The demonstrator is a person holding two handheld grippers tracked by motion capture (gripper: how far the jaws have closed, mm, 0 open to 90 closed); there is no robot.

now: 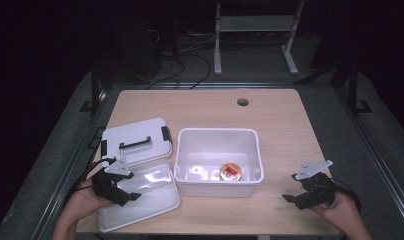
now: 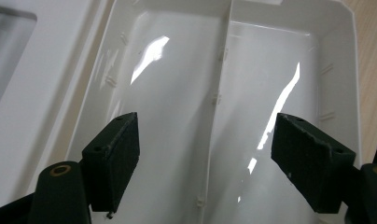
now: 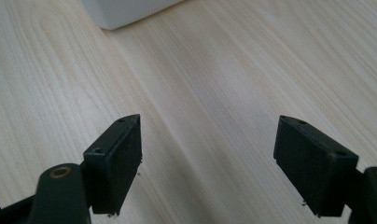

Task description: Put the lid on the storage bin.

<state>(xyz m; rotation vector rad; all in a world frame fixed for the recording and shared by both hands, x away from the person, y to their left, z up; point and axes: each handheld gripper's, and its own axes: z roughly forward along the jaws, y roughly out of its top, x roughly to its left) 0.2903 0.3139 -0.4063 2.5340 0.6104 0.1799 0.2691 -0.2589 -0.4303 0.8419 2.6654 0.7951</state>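
A white plastic bin [image 1: 218, 140] stands in the middle of the wooden table, with a small round orange and red object [image 1: 231, 170] on its floor near the front right. Left of it lies a shallow white insert tray [image 1: 155, 192] with a centre divider [image 2: 218, 100]. My left gripper [image 1: 133, 191] hovers open over that tray [image 2: 186, 116], nothing between its pads. My right gripper [image 1: 291, 187] is open over bare wood at the front right, apart from the bin [image 3: 123, 10].
A white lid [image 1: 135, 140] with a black handle and black side latches lies behind the tray. A round cable hole [image 1: 243, 102] sits near the table's far edge. Dark floor, cables and a white frame lie beyond the table.
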